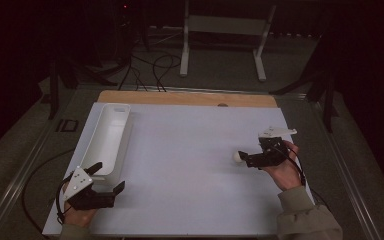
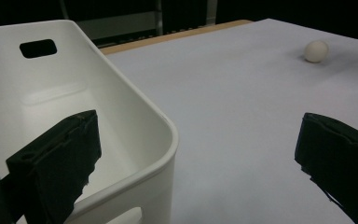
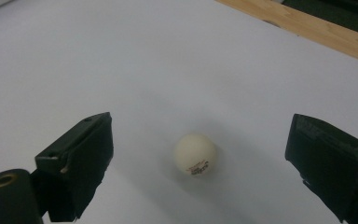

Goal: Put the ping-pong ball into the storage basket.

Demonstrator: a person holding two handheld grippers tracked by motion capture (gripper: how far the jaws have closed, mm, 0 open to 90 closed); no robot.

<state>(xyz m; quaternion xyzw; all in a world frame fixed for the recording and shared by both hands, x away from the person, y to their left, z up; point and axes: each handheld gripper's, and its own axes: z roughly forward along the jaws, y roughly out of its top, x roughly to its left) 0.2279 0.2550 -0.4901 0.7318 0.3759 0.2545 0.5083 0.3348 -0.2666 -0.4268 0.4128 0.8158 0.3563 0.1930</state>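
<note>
Ball (image 3: 195,155) | round, print facing camera | between spread right tool (image 3: 200,163) jaws, untouched

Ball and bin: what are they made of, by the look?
Ball: likely celluloid or plastic, matte cream, small printed mark, like a table tennis ball. Bin: looks like moulded white plastic, smooth semi-gloss, rounded rim, cut-out handle slot.

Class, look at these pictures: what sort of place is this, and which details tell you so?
Probably a lab or test room for recording handling work: a white-covered table in a dark room, loose cables on the floor behind, and a bare white stand, with just a ball and bin laid out.
</note>
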